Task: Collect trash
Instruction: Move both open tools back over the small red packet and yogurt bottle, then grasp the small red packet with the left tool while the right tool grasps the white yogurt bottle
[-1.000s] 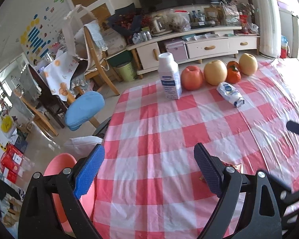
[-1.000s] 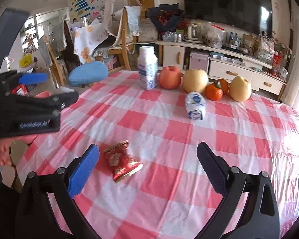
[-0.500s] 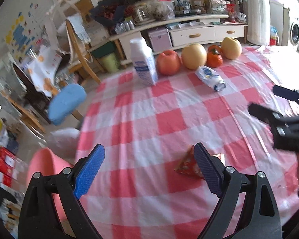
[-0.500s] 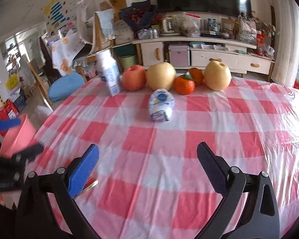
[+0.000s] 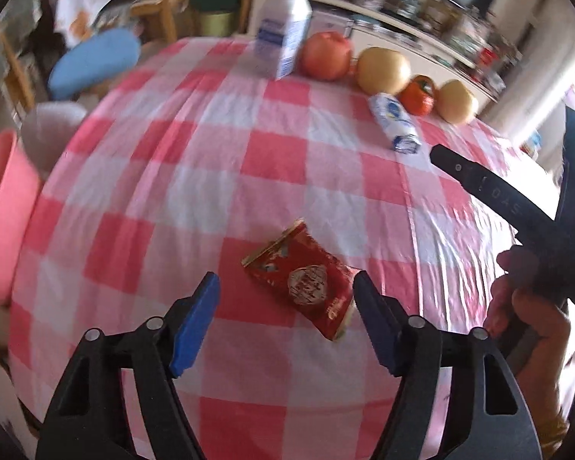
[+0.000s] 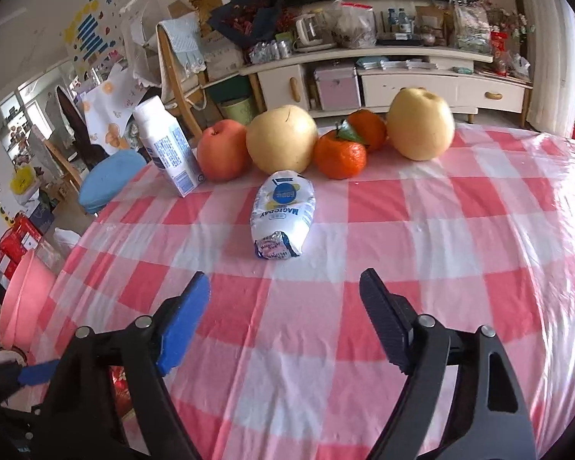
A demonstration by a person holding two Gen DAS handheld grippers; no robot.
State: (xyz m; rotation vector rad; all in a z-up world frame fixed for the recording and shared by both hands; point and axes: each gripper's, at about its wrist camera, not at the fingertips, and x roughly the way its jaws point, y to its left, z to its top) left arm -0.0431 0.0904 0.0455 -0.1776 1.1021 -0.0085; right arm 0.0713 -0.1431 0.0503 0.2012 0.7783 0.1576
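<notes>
A red snack wrapper (image 5: 306, 280) lies flat on the pink-checked tablecloth (image 5: 249, 153). My left gripper (image 5: 283, 291) points down at it, its jaws closing. The wrapper sits between the blue fingertips (image 5: 207, 299), its right end close by the right one; neither pad presses on it. A white and blue packet (image 6: 283, 214) lies further along the table. My right gripper (image 6: 283, 281) hovers just short of it, its jaws also closing with nothing between them. In the left wrist view a hand (image 5: 525, 306) holds the right gripper's black body at the right edge.
Behind the packet stand a white milk carton (image 6: 168, 145), an apple (image 6: 222, 149), two pears (image 6: 281, 142) and two oranges (image 6: 339, 153). A pink bin (image 6: 23, 306) sits beside the table's left edge, and a blue-cushioned stool (image 6: 111, 176) stands past it.
My left gripper sank and tipped down over the red wrapper, which now lies between its narrower jaws. My right gripper swung toward the white packet, and its jaws narrowed too.
</notes>
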